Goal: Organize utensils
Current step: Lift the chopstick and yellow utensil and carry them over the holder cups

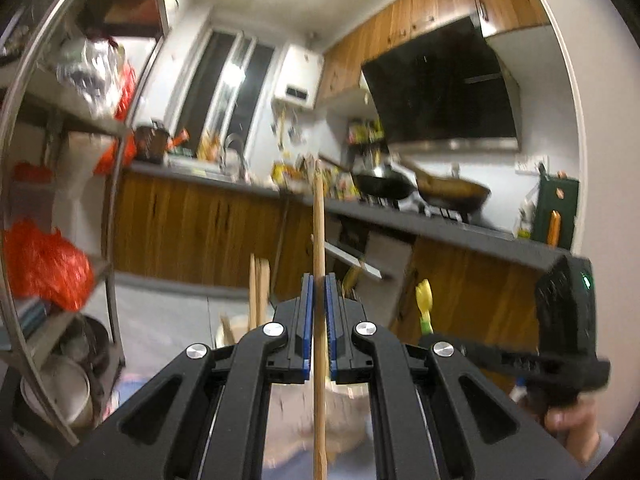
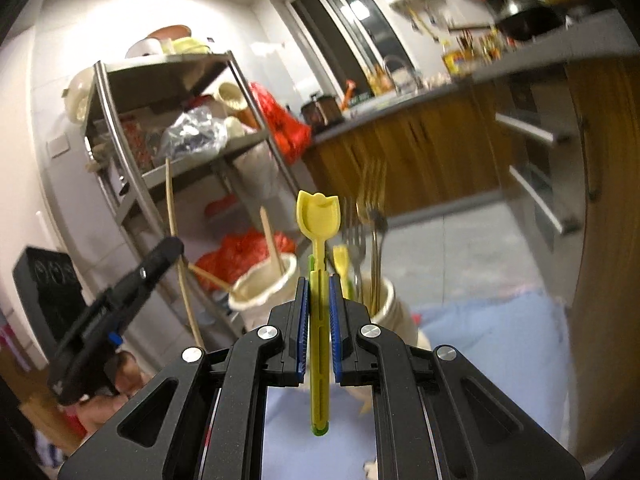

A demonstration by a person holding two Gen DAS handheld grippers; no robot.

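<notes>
Clamped between the left gripper's [image 1: 319,284] blue pads, a wooden chopstick [image 1: 319,236] stands toward twelve o'clock, while the right gripper [image 2: 319,286] pinches a yellow spoon [image 2: 319,216] upright, with a cream holder [image 2: 266,286] of chopsticks at ten o'clock and forks [image 2: 370,216] at one.

Upright wooden chopstick [image 1: 319,248] and upright yellow tulip-headed spoon [image 2: 319,240], each clamped between blue-padded jaws.
</notes>
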